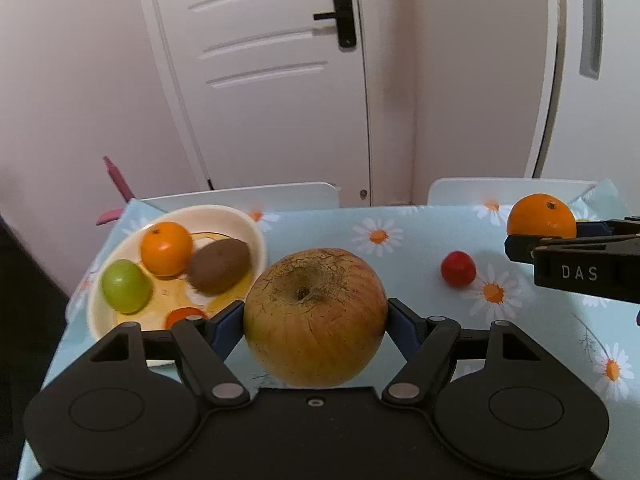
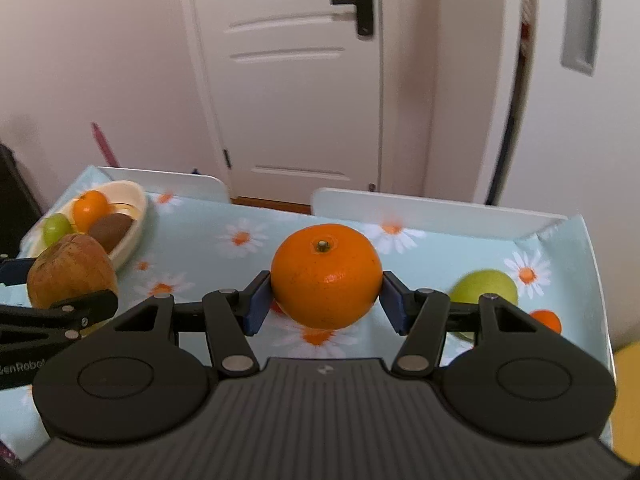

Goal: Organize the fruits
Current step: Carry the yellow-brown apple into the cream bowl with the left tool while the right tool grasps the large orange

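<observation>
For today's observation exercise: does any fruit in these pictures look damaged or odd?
Yes. The apple held in the left gripper has rough, cracked brown skin around its stem pit, unlike the smooth orange in the right gripper.

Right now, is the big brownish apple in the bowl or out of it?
Out. The apple sits clamped in the left gripper, beside the bowl, which holds other fruit.

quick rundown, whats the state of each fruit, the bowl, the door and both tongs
apple: gripped in left tongs
orange: gripped in right tongs
bowl: holds orange, kiwi, green fruit
red fruit: loose on tablecloth
green apple: loose on tablecloth
door: closed
</observation>
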